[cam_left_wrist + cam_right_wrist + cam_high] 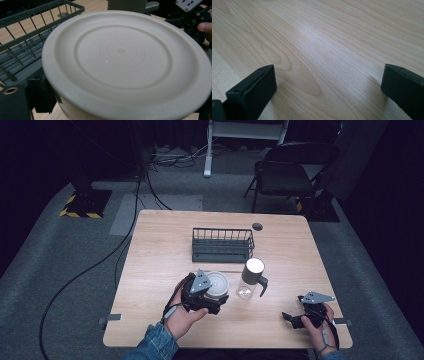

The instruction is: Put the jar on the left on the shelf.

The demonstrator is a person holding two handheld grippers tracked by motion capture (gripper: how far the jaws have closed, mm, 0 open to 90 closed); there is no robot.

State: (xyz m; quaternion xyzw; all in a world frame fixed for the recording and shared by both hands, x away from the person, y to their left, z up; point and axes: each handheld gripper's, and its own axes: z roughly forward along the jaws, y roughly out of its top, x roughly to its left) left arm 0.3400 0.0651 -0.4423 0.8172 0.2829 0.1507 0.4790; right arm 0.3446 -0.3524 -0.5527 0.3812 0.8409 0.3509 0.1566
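The wooden surface (280, 250) carries all items; a dark chair (287, 170) stands beyond its far edge on the grey floor.

A dark wire rack (222, 245) sits at the centre of the far half of the surface, upright. In the left gripper view its bars (27, 37) appear at upper left, just behind the held item.

A clear bottle with a pale cap and dark handle (251, 279) stands upright in front of the rack's right end, just beside the held item, to its right.

A cream round container (218, 284), its ridged disc-shaped face turned upward, lies near the middle of the surface in front of the rack. The left gripper view shows this face (122, 52) close up, tilted, with a black jaw pad against its lower left edge.

The left hand-held gripper (212, 301) is clamped on the cream round container at its near side.

The right hand-held gripper (290, 318) rests low at the near right of the surface, well apart from the other items. Its own view shows both jaws spread wide over bare wood, holding nothing.
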